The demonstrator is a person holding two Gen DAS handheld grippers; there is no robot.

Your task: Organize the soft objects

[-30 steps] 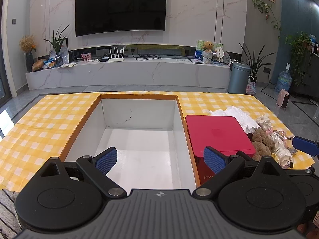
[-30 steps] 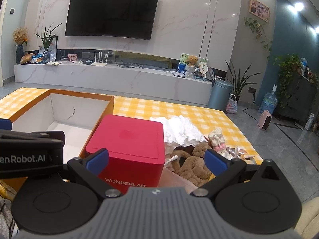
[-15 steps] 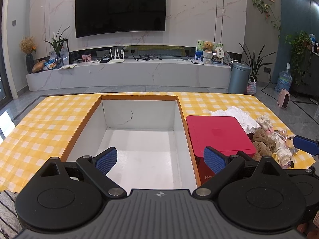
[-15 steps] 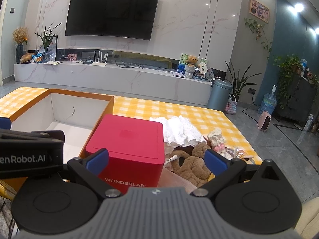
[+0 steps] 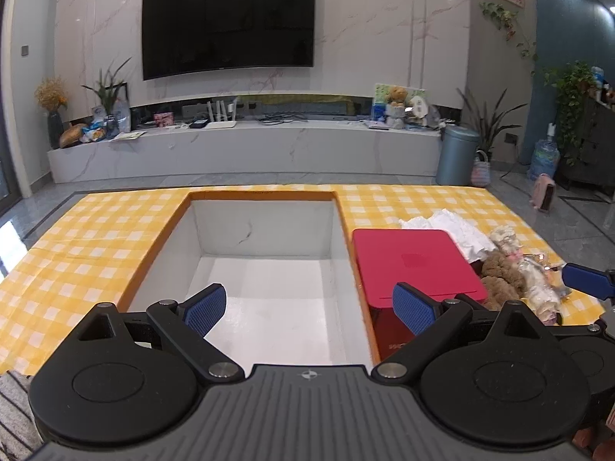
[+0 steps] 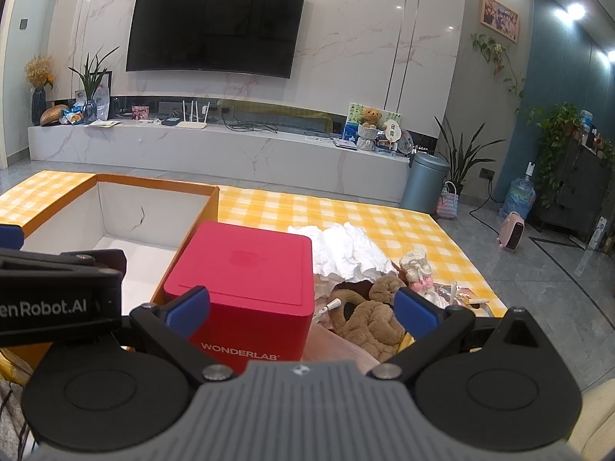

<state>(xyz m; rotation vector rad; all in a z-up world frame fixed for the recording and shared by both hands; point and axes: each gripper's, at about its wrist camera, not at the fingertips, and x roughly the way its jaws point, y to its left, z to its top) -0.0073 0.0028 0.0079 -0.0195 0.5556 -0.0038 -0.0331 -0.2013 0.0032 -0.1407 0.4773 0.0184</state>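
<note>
soft things lie in one heap on the yellow checked cloth (image 5: 115,230), right of one red hard cube box (image 6: 250,280): one white crumpled fabric (image 6: 346,249), one brown fluffy plush (image 6: 369,319), one small cream knitted doll (image 6: 415,265). one deep white bin (image 5: 265,253) stands left, empty. left gripper (image 5: 309,305) and right gripper (image 6: 301,309) both spread wide, holding nothing.

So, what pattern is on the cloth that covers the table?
The cloth has a yellow and white check pattern; the left wrist view shows it best.
</note>
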